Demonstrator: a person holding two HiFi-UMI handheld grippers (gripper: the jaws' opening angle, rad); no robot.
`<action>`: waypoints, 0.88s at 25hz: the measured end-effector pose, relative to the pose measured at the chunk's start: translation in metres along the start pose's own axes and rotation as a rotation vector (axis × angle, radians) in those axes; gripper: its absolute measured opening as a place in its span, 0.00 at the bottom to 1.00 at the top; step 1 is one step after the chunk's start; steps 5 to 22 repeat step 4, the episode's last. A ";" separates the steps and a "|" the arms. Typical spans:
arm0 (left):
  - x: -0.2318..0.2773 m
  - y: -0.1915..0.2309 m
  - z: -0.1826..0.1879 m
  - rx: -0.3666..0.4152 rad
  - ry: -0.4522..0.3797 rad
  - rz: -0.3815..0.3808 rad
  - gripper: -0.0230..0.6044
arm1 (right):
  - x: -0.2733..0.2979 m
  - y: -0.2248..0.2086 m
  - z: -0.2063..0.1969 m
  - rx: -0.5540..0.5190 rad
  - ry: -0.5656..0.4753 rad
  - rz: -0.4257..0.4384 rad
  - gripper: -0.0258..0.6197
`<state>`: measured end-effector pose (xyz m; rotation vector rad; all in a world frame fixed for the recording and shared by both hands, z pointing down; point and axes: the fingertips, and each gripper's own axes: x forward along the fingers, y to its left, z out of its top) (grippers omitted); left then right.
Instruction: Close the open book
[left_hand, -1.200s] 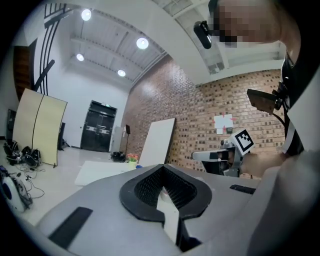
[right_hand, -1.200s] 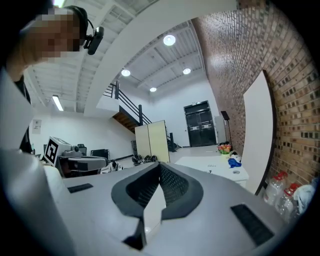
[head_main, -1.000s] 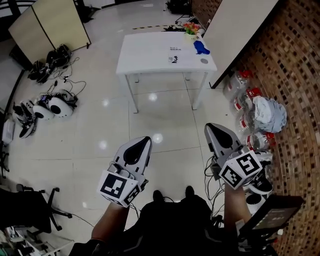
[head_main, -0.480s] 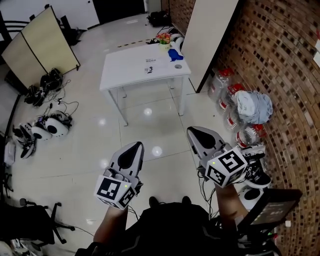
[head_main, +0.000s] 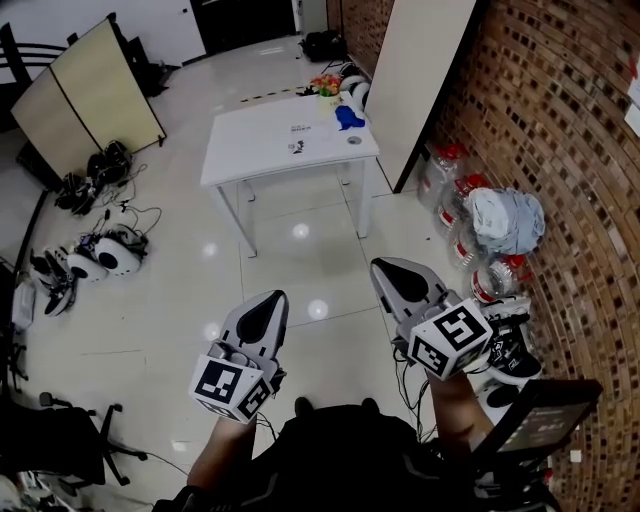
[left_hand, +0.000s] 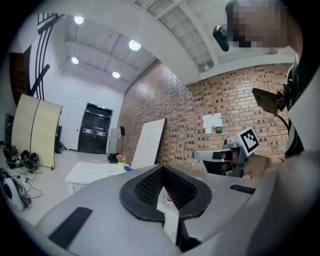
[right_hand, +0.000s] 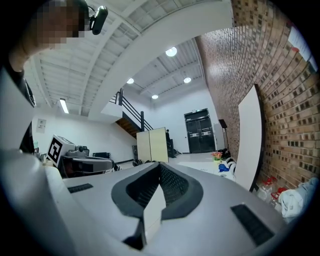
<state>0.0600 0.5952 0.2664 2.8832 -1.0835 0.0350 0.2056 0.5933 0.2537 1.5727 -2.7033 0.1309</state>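
A white table (head_main: 270, 150) stands across the tiled floor, well ahead of both grippers. On it lie a small flat printed item (head_main: 297, 148), too small to tell whether it is a book, a blue object (head_main: 347, 117) and a flower pot (head_main: 326, 84). My left gripper (head_main: 272, 297) and my right gripper (head_main: 383, 265) are held level side by side above the floor, pointing towards the table. Both are shut with nothing between their jaws. The table (left_hand: 95, 172) shows small beyond the left gripper (left_hand: 161, 167), and lies far off past the right gripper (right_hand: 160, 165).
A brick wall (head_main: 560, 150) runs along the right, with water bottles (head_main: 450, 180), a bundled cloth (head_main: 510, 220) and shoes (head_main: 510, 350) at its foot. A white board (head_main: 425, 70) leans by the table. Beige screens (head_main: 85, 95), floor gear (head_main: 100, 255) and a chair base (head_main: 70, 420) sit left.
The table has shifted left in the head view and the brick wall has come further into sight. Both grippers moved forward together and stayed shut.
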 end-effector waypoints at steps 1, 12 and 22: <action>-0.001 0.001 -0.001 0.000 0.001 0.006 0.03 | 0.000 0.001 0.000 -0.009 0.002 0.004 0.04; -0.003 0.003 -0.006 -0.014 0.009 0.028 0.03 | 0.003 0.002 -0.001 -0.025 0.006 0.018 0.04; -0.003 0.003 -0.006 -0.014 0.009 0.028 0.03 | 0.003 0.002 -0.001 -0.025 0.006 0.018 0.04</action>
